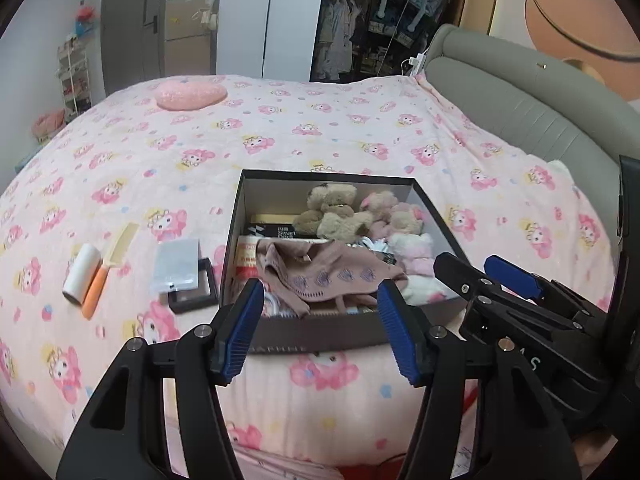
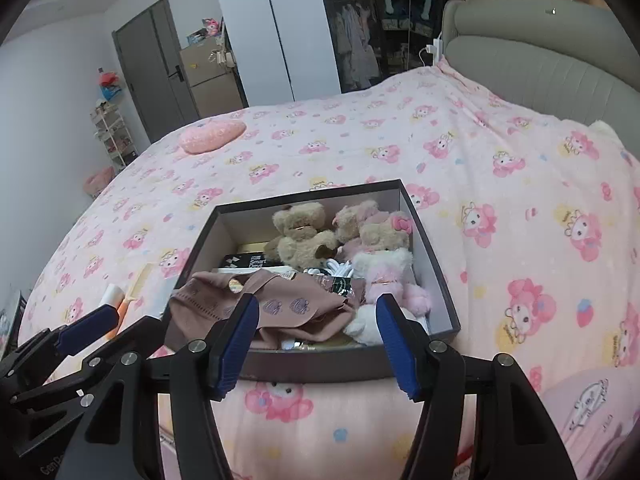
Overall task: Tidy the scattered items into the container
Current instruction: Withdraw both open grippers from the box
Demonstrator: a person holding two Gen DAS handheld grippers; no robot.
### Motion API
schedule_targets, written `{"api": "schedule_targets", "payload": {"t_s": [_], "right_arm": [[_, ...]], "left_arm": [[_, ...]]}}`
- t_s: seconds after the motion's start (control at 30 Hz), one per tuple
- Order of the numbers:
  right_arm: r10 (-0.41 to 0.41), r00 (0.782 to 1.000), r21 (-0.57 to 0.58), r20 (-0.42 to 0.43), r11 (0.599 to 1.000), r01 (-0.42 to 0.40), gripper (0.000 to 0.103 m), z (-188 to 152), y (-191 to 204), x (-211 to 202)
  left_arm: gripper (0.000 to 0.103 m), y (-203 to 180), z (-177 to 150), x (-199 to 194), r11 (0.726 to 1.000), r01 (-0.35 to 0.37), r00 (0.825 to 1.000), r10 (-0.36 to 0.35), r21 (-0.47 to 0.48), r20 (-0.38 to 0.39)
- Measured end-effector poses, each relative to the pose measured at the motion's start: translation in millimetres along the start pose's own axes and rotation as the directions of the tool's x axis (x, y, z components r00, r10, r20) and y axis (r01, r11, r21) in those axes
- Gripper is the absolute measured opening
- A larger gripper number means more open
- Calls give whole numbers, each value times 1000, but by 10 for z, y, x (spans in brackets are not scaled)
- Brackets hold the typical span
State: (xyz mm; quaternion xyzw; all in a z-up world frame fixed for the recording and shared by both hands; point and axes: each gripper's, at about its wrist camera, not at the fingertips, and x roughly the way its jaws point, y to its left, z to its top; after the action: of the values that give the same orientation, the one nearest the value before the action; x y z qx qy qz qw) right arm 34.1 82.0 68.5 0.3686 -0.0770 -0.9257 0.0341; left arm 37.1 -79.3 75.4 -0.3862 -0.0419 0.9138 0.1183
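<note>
A dark cardboard box sits open on the pink bed. It holds a brown patterned cloth, teddy bears, a white and pink plush and small packages. Left of the box lie a white lint roll, an orange-handled comb, a silver packet and a black flat case. My left gripper hangs open above the box's near edge, empty. My right gripper is beside it, also open and empty.
The bed is covered by a pink cartoon-print blanket. A pink heart cushion lies at the far side. A grey padded headboard borders the right. Wardrobes and a door stand beyond the bed.
</note>
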Motion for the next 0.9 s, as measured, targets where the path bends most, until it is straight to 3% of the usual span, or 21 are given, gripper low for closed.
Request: {"api": "schedule_targets", "payload": {"t_s": [0.37,0.9], "right_arm": [[24,999,-62,23,998,-23,57,-84,260,-268],[7,1000,-104,-5,995,-7,57,-180,481,-227]], "left_arm": [[57,113,-125,-333,1000,-13,1000,13,-7,18],[57,329,-244,-368,999,-23,1000,23,-35,3]]}}
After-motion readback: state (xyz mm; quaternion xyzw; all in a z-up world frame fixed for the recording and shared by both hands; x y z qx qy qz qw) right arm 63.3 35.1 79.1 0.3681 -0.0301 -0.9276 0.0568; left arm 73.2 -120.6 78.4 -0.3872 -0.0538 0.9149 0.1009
